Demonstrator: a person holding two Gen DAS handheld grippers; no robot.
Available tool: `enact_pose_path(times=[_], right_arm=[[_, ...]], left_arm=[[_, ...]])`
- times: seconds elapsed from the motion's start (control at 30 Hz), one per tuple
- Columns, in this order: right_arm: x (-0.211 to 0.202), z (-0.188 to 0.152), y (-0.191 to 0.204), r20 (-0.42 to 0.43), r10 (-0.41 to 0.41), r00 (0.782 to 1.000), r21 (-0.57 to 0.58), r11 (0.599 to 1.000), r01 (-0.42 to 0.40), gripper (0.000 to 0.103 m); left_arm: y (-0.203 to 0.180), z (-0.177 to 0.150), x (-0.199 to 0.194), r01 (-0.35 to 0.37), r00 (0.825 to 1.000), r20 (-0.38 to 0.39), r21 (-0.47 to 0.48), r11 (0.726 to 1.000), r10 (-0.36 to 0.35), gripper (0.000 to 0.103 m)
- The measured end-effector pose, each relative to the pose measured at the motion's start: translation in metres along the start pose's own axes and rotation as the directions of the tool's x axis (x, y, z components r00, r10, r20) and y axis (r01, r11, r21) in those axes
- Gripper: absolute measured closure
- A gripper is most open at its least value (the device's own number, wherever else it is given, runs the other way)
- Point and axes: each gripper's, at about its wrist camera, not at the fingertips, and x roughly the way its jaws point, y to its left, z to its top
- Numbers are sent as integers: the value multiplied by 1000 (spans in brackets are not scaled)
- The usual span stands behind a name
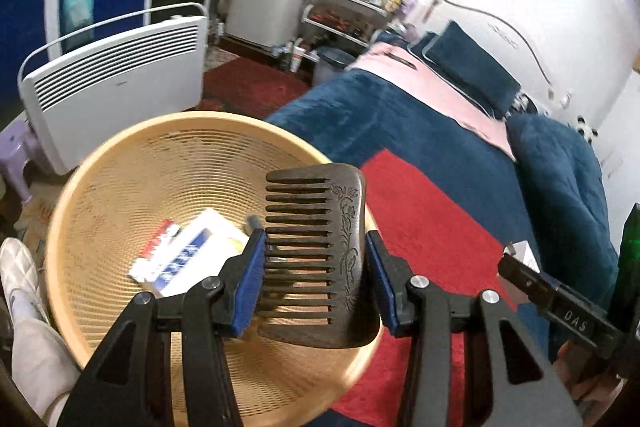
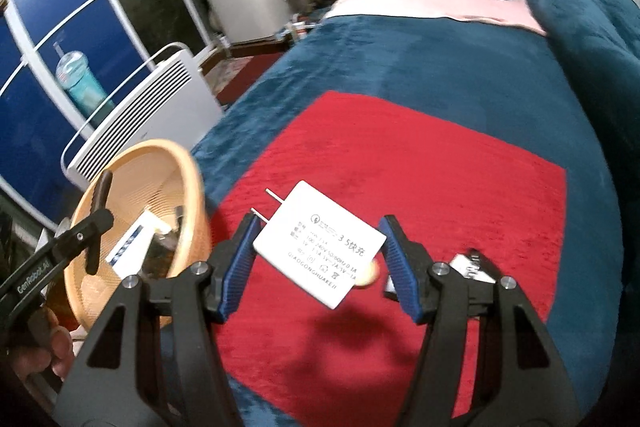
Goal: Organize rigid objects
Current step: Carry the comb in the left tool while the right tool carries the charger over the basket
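My left gripper (image 1: 316,277) is shut on a dark wooden comb (image 1: 320,251) with a carved flower spine, held above the tan slotted basket (image 1: 120,179). A white and blue box (image 1: 188,255) lies on the basket floor. My right gripper (image 2: 318,259) is shut on a flat white charger plug (image 2: 320,243) with two metal prongs, held over the red cloth (image 2: 400,167) on the bed. In the right wrist view the basket (image 2: 176,163) sits at the left, with the left gripper's arm and the comb seen edge-on (image 2: 100,211) over it. The right gripper's finger (image 1: 532,283) shows at the right edge of the left wrist view.
A small round yellowish object (image 2: 368,275) and a black and white item (image 2: 472,265) lie on the red cloth behind the plug. A blue blanket (image 2: 440,59) covers the bed. A white heater (image 1: 116,83) stands beside the basket. A person's hand (image 2: 48,347) holds the left gripper.
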Motion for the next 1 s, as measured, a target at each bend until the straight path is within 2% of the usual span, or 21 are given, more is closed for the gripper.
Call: enact_pose_path(times=[0.23,0.6,1.0], right_arm=[[9,3,45,-20,54,998,-89,994,-55,41],[34,-2,111,-81,117,990,-198,971,-131,41],[45,-11,135,-120,125,985,-230,962,-151,41]], left_arm=[[43,0,-10,-66,997,27,-99,993,69,53],[87,-7,-13,-130,991,17,-172,976,135,53],[103,-9,-13,-149,988,1,-194,970,152,53]])
